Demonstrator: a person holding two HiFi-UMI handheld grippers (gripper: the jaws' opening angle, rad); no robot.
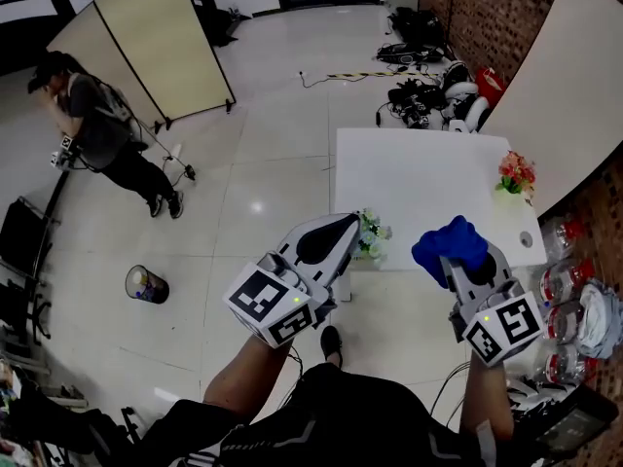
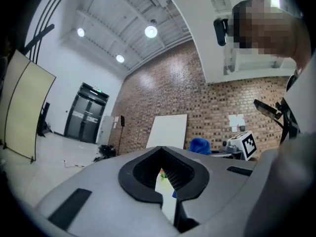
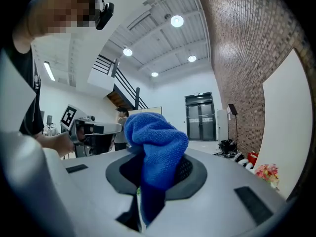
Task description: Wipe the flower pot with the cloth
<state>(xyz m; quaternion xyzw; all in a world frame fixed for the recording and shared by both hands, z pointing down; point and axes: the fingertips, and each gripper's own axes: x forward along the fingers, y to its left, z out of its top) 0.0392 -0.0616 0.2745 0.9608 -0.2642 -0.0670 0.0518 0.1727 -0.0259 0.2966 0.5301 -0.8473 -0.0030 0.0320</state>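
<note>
A small pot of white and green flowers stands at the near left edge of the white table. My left gripper is shut and holds nothing; its tip is just left of that pot in the head view. In the left gripper view its jaws meet, with only a sliver of table showing between them. My right gripper is shut on a bunched blue cloth over the table's near edge. The cloth bulges up from the right gripper. A second pot with red and orange flowers stands at the table's right edge.
A person stands on the floor at far left beside a folding screen. A small bin sits on the floor to my left. Cables and gear lie beyond the table. Glass jars crowd the right side by the brick wall.
</note>
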